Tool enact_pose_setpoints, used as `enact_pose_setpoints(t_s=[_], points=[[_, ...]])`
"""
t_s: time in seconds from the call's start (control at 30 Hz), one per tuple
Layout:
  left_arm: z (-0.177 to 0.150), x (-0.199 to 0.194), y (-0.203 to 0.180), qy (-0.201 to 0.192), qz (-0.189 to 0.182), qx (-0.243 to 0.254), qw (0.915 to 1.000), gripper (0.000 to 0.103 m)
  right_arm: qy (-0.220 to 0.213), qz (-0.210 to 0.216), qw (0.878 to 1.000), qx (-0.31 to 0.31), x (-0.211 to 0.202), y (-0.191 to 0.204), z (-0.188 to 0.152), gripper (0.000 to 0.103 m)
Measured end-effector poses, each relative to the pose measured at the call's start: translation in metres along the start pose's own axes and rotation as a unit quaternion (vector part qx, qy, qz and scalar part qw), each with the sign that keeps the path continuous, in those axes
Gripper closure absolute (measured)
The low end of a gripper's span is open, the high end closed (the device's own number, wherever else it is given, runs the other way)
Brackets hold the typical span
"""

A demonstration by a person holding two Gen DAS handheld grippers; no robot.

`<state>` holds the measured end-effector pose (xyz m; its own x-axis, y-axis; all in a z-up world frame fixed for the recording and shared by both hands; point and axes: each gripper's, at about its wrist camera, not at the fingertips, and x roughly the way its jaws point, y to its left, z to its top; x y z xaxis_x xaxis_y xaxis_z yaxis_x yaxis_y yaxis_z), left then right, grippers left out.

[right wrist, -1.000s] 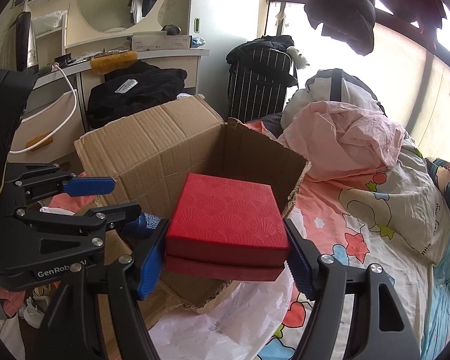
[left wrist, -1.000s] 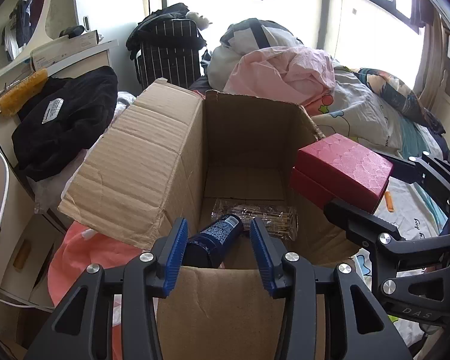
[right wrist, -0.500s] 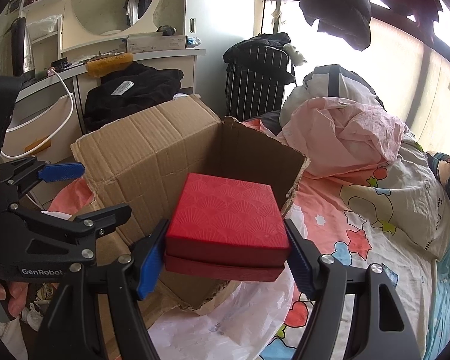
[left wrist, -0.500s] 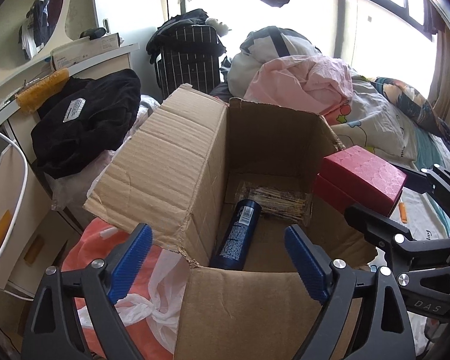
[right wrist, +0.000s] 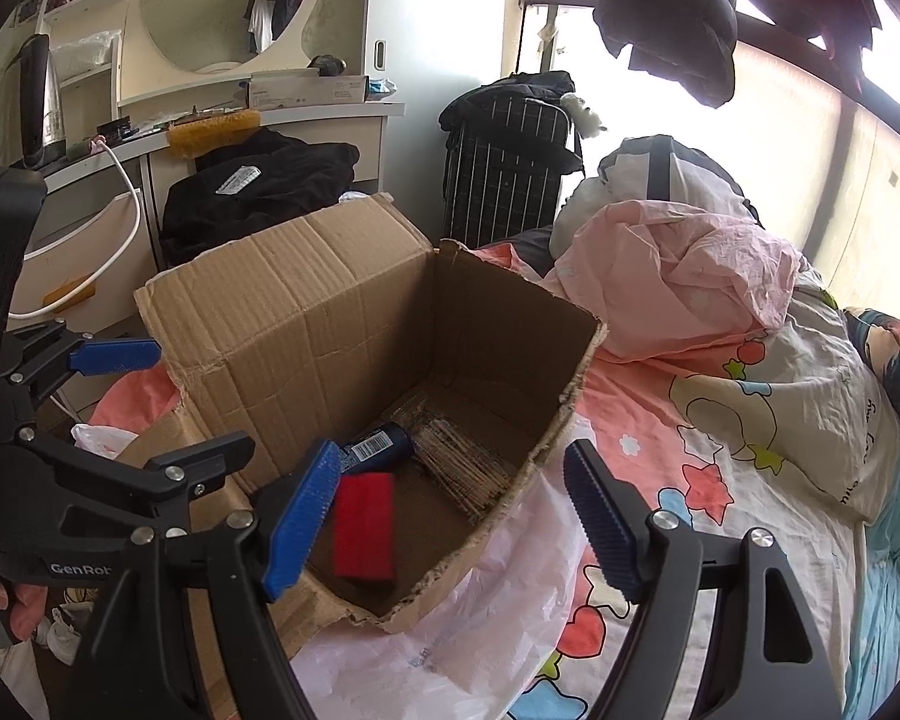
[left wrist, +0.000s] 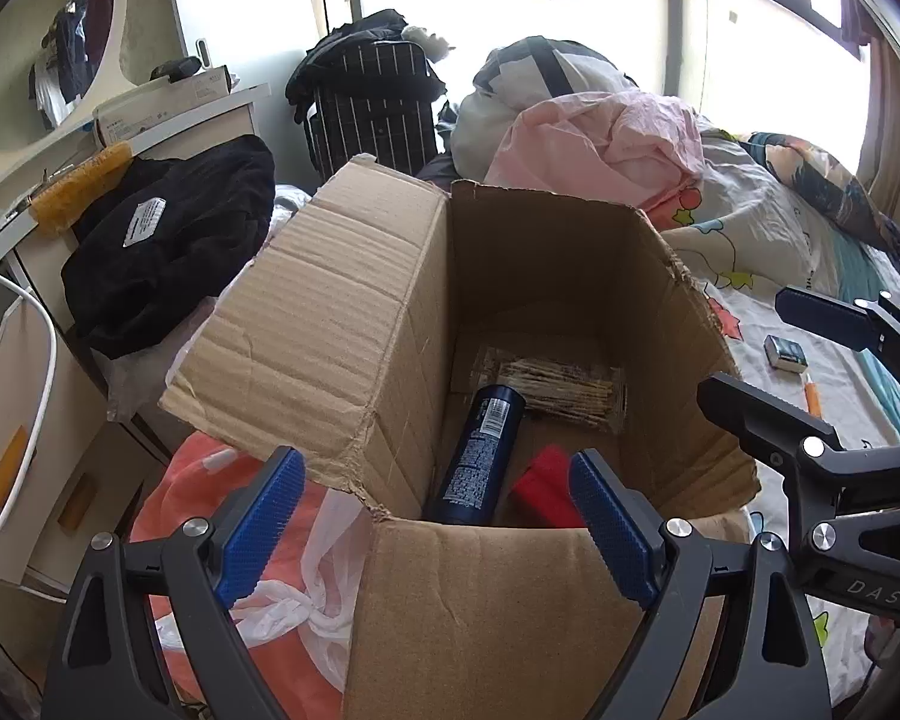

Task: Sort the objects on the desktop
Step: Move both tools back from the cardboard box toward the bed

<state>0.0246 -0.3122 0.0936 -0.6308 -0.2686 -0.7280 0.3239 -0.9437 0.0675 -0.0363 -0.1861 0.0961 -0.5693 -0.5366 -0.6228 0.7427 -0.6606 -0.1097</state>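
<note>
- We find the left gripper (left wrist: 432, 528) with its blue-padded jaws spread wide and empty, poised over the near rim of the cardboard box (left wrist: 510, 618).
- We find the right gripper (right wrist: 450, 516) likewise spread and empty, above the box's right-hand rim.
- Inside the box we note a red gift box (right wrist: 363, 525) on the floor, just beside a dark blue bottle (left wrist: 477, 456).
- A clear packet of thin sticks (left wrist: 561, 387) lies toward the box's far wall.
- The box rests at the edge of a patterned bedsheet (right wrist: 720, 450).
</note>
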Motion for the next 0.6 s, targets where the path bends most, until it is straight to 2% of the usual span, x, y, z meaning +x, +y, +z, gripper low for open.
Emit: enact_pose_setpoints(t_s=[0.17, 0.33, 0.6], points=[[-0.001, -0.003, -0.006, -0.001, 0.002, 0.01, 1.0, 0.011, 0.004, -0.004, 1.0, -0.001, -0.002, -0.004, -0.005, 0.029], [-0.002, -0.006, -0.018, -0.003, -0.012, 0.019, 0.9998, 0.011, 0.012, -0.004, 1.0, 0.02, -0.004, -0.02, -0.014, 0.024], [-0.005, -0.006, -0.046, -0.003, -0.002, 0.059, 0.9983, 0.011, 0.039, -0.015, 0.999, 0.034, -0.012, -0.036, -0.031, 0.021]])
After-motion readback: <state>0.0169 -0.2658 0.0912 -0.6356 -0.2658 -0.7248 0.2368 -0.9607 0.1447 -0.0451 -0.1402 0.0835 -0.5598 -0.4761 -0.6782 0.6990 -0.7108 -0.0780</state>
